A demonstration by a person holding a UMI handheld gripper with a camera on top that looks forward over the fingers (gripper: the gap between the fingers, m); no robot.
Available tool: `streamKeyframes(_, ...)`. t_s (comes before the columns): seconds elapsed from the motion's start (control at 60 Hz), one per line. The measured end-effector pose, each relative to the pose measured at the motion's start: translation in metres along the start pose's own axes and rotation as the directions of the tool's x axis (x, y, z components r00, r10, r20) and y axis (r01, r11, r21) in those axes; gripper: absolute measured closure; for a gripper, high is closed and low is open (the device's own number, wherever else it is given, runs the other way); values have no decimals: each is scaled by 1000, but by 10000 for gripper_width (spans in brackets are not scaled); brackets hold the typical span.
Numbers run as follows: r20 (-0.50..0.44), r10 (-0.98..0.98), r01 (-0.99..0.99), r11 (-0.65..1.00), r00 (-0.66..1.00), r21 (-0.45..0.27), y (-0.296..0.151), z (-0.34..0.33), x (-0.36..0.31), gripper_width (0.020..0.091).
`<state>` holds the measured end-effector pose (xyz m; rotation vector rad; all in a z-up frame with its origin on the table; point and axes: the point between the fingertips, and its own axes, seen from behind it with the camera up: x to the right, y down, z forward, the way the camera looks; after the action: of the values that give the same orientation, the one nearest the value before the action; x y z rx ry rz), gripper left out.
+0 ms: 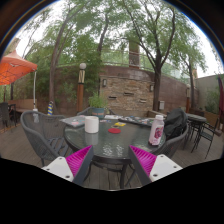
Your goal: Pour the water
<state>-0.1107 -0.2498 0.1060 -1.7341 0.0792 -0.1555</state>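
A clear water bottle with a pink label stands at the right side of a round glass patio table. Toward the table's left stands a white cup. A small red and yellow object lies between them near the middle. My gripper hovers well short of the table, open, with nothing between its magenta pads. The bottle is beyond the right finger and the cup beyond the left one.
Metal mesh chairs ring the table, one on the left and one behind it. More dark chairs stand to the right. An orange umbrella, a brick wall and trees are behind.
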Motion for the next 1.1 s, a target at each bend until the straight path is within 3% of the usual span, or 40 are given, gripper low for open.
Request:
streamKeyframes(0.317, -83, 16, -10, 998, 996, 69, -8, 32, 77, 278)
streamKeyframes(0.483, -186, -30, 50, 993, 982, 103, -8, 86, 152, 282)
streamKeyframes(0.767, -281, -1, 23, 997, 960, 76, 9, 190, 235, 283)
streamKeyframes(0.933, -268, 41, -10, 993, 963, 117, -5, 233, 251, 286)
streamKeyframes(0.983, -249, 44, -14, 992, 968, 121, -8, 245, 245, 344)
streamKeyframes(1.017, -248, 46, -19, 994, 968, 109, -5, 250, 245, 517)
streamKeyframes(1.033, -247, 46, -23, 995, 968, 96, -3, 252, 245, 553)
streamKeyframes(1.1, -282, 65, -35, 993, 957, 112, -3, 252, 257, 585)
